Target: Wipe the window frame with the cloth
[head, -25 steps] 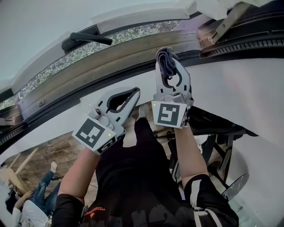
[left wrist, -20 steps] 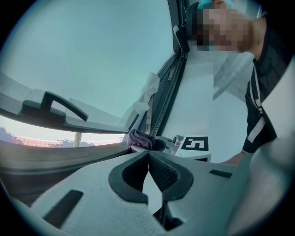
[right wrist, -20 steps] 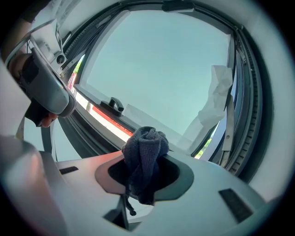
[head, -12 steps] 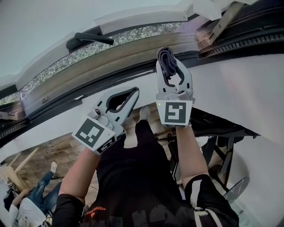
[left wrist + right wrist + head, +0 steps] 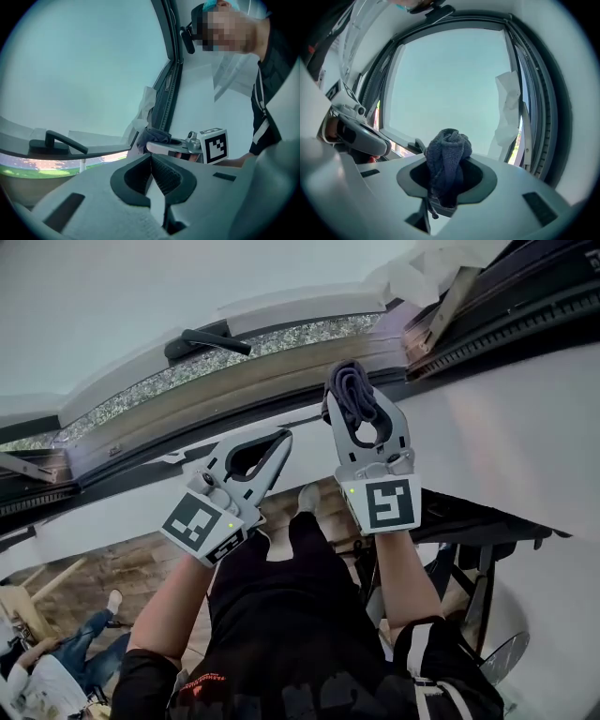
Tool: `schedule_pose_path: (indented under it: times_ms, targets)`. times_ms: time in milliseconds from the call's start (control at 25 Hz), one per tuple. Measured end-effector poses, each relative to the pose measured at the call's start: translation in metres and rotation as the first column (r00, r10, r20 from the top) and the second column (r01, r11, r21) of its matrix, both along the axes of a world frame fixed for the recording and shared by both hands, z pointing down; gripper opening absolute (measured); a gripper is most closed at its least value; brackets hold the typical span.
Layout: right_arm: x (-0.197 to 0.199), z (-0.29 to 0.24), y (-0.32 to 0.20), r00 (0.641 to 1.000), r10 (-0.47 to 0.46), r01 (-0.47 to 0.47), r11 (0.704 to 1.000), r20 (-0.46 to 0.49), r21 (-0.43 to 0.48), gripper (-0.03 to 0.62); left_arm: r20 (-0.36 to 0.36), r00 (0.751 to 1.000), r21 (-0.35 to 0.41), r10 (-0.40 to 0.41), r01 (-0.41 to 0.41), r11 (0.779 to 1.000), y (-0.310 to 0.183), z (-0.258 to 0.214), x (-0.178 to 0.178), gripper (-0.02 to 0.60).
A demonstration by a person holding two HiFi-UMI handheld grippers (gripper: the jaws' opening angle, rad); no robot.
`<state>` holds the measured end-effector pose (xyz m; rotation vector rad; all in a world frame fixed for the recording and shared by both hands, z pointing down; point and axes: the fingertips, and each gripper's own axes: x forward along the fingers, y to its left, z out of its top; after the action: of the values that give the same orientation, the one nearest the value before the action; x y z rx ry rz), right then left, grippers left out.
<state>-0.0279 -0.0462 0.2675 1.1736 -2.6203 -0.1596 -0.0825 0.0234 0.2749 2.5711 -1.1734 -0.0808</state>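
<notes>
Two tools in view. The right hand-held gripper (image 5: 356, 401) is clamped on one bunched dark cloth (image 5: 449, 154), its tips up by the window frame (image 5: 234, 395). The left hand-held gripper (image 5: 151, 161), just beside it, has its jaws together and empty.

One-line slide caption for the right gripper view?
Right gripper clamps a bunched dark blue woven cloth, facing the dark window frame.

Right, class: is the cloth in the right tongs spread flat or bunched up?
Bunched up: the dark cloth is a crumpled wad clamped in the right tongs, folds bulging past the tips.
</notes>
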Motion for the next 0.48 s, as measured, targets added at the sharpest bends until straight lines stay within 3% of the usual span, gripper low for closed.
schedule_pose_path:
  times_ms: [240,480]
  targets:
    - [-0.008,-0.039,0.018,0.982,-0.074,0.086,0.994,0.175,-0.062,0.107,0.016,0.999,0.031,-0.046,0.046,0.998,0.009,-0.025,-0.016,0.020]
    - [-0.018,-0.073,0.037,0.959,-0.135,0.155,0.986,0.248,-0.062,0.107,0.025,0.996,0.077,-0.081,0.079,0.994,0.018,-0.053,-0.028,0.020]
